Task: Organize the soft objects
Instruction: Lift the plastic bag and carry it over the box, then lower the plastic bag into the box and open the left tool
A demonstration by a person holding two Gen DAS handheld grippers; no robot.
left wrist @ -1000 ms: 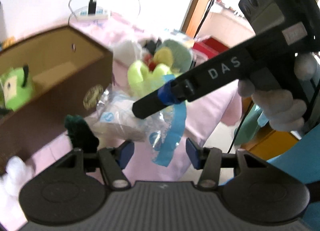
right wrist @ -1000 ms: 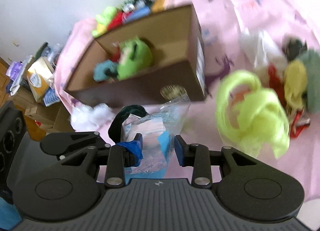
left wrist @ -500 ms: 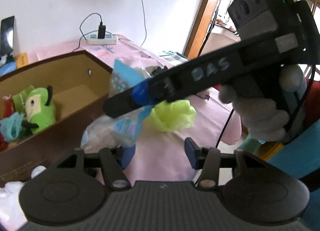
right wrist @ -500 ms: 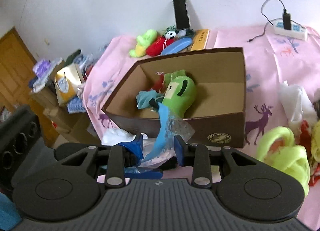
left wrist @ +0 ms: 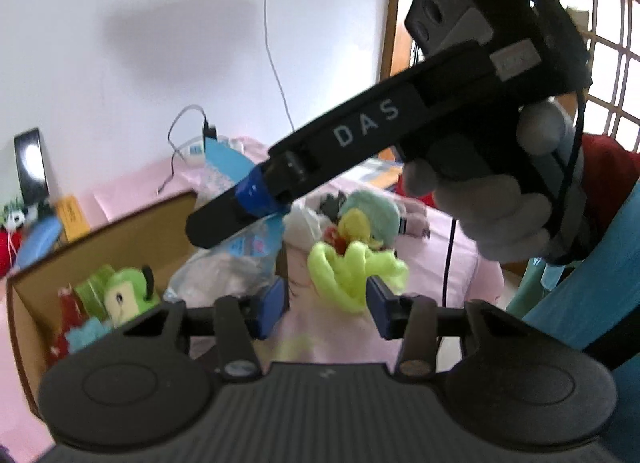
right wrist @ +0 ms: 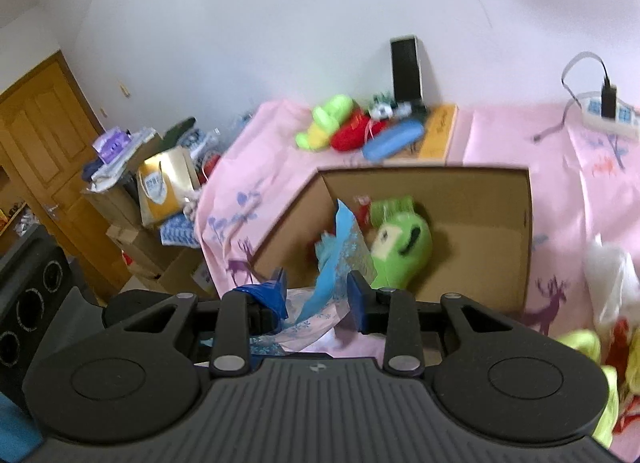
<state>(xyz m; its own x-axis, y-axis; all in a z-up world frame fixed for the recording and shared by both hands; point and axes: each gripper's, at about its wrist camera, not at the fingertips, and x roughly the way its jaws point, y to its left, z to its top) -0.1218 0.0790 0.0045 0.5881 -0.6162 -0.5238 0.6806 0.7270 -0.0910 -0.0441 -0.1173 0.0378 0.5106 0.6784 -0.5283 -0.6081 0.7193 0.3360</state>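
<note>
Above the open brown cardboard box (right wrist: 472,203), a crinkly clear-and-blue plastic bag (right wrist: 340,251) is pinched between the right gripper (right wrist: 318,297)'s closing blue pads. Beside the bag, the left gripper (left wrist: 328,309) is held part-open and empty, its jaws closing too.

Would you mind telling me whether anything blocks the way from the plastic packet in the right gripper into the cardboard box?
Nothing visible does: the plastic packet hangs above the open cardboard box, beside the green plush toy lying inside.

A plain white wall (right wrist: 280,43) backs a table draped in a pink cloth (right wrist: 560,191) printed with deer. A wooden door (right wrist: 44,167) stands at one side, a wood-framed glazed door (left wrist: 612,63) at the other. Daylight fills the room.
</note>
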